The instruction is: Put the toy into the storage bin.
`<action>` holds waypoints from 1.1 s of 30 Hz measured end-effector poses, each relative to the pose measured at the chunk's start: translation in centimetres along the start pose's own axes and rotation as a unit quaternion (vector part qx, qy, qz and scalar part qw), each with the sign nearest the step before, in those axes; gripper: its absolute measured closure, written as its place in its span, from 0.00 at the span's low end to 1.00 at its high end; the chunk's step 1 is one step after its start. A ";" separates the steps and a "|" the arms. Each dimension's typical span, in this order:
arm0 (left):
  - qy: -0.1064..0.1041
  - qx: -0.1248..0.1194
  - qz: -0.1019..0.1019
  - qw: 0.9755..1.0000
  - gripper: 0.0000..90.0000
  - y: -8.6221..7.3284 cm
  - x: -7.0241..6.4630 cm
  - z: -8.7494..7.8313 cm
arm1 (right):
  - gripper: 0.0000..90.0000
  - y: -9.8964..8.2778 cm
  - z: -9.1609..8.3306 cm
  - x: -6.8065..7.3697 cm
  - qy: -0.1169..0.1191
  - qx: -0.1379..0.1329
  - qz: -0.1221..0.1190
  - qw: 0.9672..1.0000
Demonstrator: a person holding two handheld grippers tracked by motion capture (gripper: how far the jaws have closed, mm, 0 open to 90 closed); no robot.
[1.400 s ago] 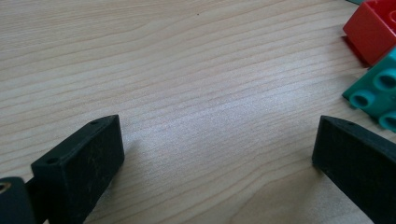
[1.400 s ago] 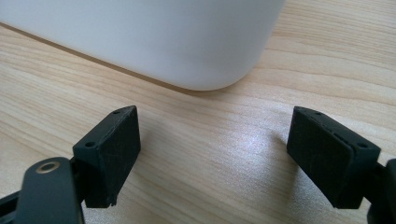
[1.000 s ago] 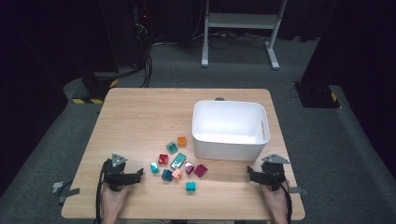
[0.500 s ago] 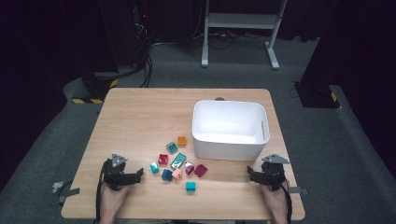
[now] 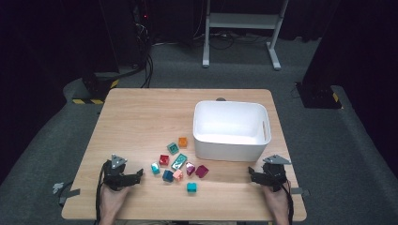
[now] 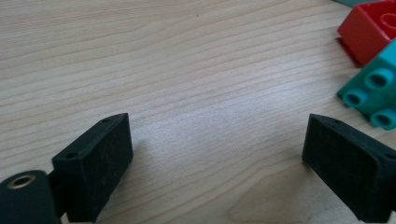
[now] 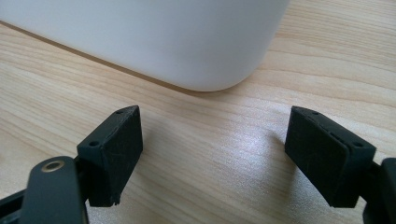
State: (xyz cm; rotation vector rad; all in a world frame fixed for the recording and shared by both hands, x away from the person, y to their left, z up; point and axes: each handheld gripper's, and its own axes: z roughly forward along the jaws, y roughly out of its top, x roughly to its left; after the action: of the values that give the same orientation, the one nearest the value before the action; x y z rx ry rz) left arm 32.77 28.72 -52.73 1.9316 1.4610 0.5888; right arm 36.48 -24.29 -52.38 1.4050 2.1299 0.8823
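Left claw [image 5: 136, 174]: jaws wide, empty, resting low on the surface [image 5: 141, 122].
Nearest brick: teal brick [image 6: 373, 86] just ahead of the left claw's right jaw, studs toward the camera; red brick [image 6: 369, 28] just beyond it.
Brick cluster [image 5: 178, 164]: loose group between the two claws, nearer the left one.
White bin [image 5: 230, 129]: ahead of the right claw, empty as far as visible.
Right claw [image 5: 253, 174]: jaws wide, empty; bin corner [image 7: 205, 56] close ahead.
Step, judged: first pick, likely bricks into bin.
Technique: shift left claw toward its right jaw until the teal brick is centred, close on flat sides, avoid nudging the red one.
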 end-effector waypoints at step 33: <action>-0.085 -0.049 0.071 0.993 0.34 1.5 -5.0 -0.6 | 0.21 0.0 0.0 0.0 0.000 0.000 0.000 1.000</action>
State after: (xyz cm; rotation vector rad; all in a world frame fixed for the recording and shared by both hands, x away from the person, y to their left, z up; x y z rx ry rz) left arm 32.00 23.73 -51.10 1.9679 1.1752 0.5338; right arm 36.49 -24.29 -52.38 1.4053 2.1297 0.8819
